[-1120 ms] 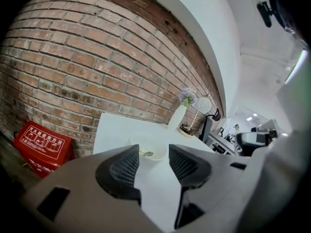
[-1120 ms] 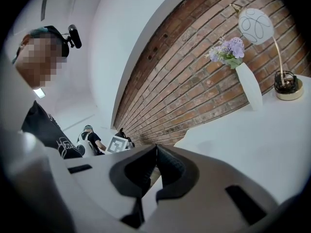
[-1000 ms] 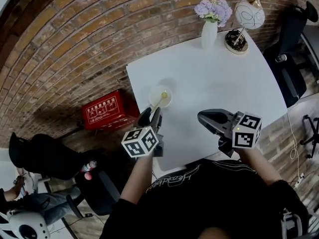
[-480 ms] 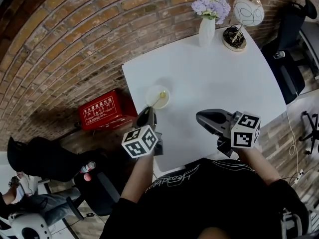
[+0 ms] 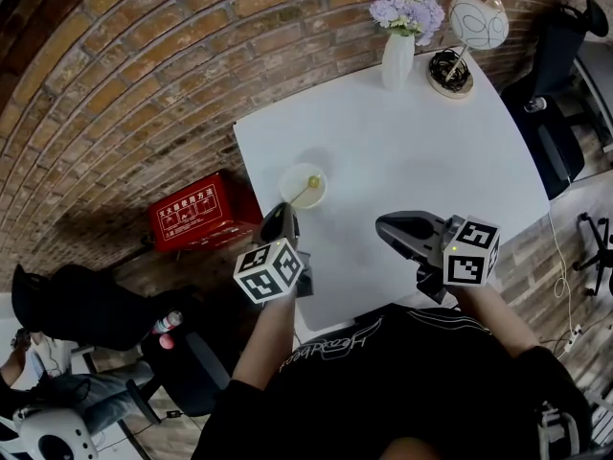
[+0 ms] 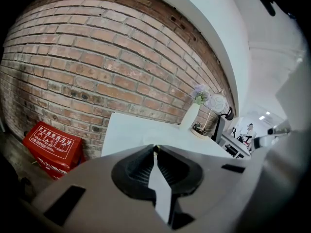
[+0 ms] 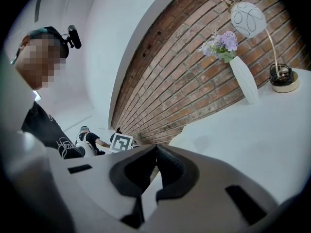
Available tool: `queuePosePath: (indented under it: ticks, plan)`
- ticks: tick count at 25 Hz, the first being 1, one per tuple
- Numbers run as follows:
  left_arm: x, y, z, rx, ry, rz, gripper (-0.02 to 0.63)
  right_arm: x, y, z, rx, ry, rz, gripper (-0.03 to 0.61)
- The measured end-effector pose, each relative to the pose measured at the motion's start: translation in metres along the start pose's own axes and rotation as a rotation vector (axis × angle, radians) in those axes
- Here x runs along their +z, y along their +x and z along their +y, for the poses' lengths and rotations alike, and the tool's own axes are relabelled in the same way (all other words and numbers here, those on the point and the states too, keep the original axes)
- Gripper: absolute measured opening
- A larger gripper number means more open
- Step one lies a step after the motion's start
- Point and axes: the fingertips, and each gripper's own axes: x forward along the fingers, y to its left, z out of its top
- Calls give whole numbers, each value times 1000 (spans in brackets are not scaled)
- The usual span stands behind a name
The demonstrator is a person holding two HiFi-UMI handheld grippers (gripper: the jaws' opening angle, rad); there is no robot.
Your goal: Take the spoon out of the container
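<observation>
Against the brick wall (image 5: pixel 124 94) stands a white desk (image 5: pixel 412 151), its far edge running along the bricks. Black office chairs (image 5: pixel 565 46) crowd the floor off the desk's right edge, and a red box (image 5: pixel 196 212) sits on the floor just off its left edge, beside the wall.

Over the near-left corner of the desk, the left tool (image 5: pixel 281 217) points toward the wall. Its jaws are closing and are almost together, with a sliver of pale yellow handle pinched at their very tips. Over the near edge, right of the middle, the right tool (image 5: pixel 383 226) hangs with its jaws pressed together on nothing. The two tools are well apart.

At the far edge, near the far-right corner, a white vase (image 5: pixel 398 62) holds purple flowers. Just beside it is a lamp (image 5: pixel 477 22) with a white globe on a thin stem and a round dark base. Both are well apart from the tools.

Close to the left edge sits the container (image 5: pixel 290 175), a pale round bowl standing alone just beyond the left tool's tips. The spoon (image 5: pixel 308 186) lies in it, its yellowish bowl inside. Its thin handle slants out over the near rim into the left tool, which covers the handle's end from above.
</observation>
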Motion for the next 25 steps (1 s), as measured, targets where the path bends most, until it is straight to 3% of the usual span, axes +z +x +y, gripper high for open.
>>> queuePosePath:
  ticks: [15, 25]
  plan:
    - [14, -12, -6, -2, 15, -43, 7, -8, -3, 11, 6, 4, -18, -3]
    - [35, -68, -17, -38, 29, -125, 6, -11, -14, 49, 16, -38, -55, -3]
